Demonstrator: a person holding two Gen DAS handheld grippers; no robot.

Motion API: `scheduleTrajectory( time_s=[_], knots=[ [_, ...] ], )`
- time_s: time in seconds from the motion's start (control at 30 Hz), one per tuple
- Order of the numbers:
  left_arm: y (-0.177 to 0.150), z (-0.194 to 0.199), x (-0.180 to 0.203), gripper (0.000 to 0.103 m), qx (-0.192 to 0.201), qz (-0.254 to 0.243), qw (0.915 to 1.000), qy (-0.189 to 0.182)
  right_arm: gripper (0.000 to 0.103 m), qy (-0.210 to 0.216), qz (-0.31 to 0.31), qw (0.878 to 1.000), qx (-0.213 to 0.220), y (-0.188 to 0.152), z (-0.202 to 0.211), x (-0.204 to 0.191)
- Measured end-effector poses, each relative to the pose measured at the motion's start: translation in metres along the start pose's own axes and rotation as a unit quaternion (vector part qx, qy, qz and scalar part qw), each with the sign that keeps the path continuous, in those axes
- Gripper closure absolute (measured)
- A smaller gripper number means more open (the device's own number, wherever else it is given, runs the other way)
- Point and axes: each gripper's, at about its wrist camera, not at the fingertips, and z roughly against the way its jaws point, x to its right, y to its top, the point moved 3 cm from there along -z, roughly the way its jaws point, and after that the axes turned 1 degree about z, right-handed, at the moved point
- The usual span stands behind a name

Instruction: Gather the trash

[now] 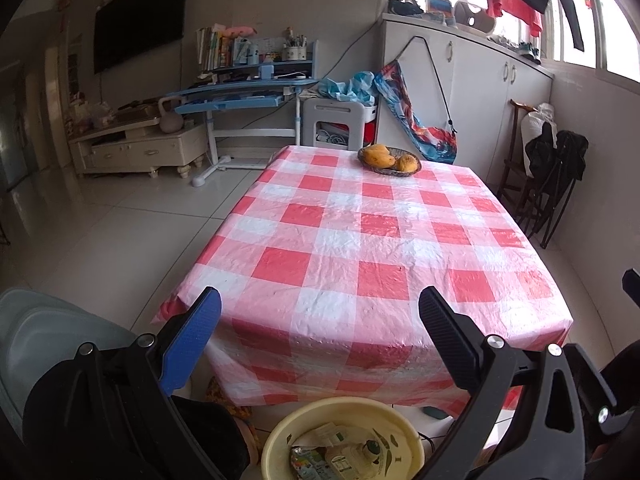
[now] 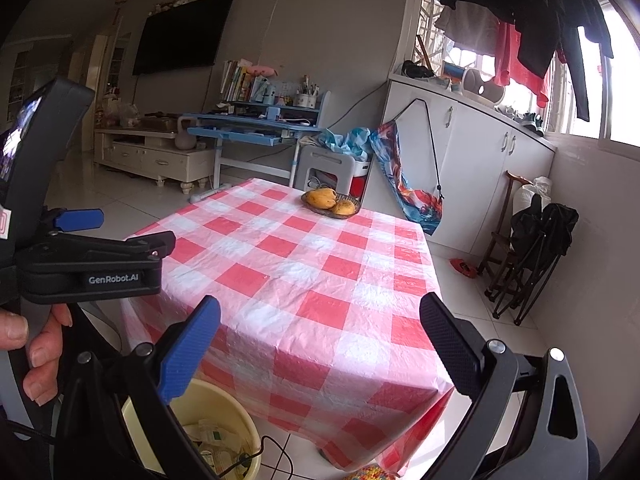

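A pale yellow bin point(image 1: 280, 432) stands on the floor below the table's near edge, with crumpled cartons and wrappers point(image 1: 340, 454) inside. It shows again in the right wrist view as the bin point(image 2: 224, 396) at the lower left, trash point(image 2: 212, 436) in it. My left gripper point(image 1: 320, 312) hangs open above the bin and the table's near edge, holding nothing. My right gripper point(image 2: 320, 316) is open too, empty, over the table's near corner. The left gripper point(image 2: 132, 232) seen from the side sits at the left, held by a hand point(image 2: 36, 344).
The table has a red-and-white checked cloth point(image 1: 360, 240) with a basket of mangoes point(image 1: 390, 160) at its far end. A grey chair back point(image 1: 48, 340) is at the left. Folded chairs point(image 2: 536, 248) lean by the right wall, a red scrap point(image 2: 463, 267) on the floor nearby.
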Motion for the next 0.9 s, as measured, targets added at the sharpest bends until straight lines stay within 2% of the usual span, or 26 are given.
scheduleTrajectory(
  time_s=[0.6, 0.9],
  knots=[
    [-0.003, -0.003, -0.007, 0.007, -0.004, -0.009, 0.9998, 0.015, 0.008, 0.005, 0.005, 1.000, -0.006, -0.001, -0.006, -0.007],
    [-0.003, -0.004, -0.018, 0.007, -0.009, 0.009, 0.9997, 0.018, 0.008, 0.007, 0.006, 1.000, -0.013, 0.000, -0.010, -0.012]
  ],
)
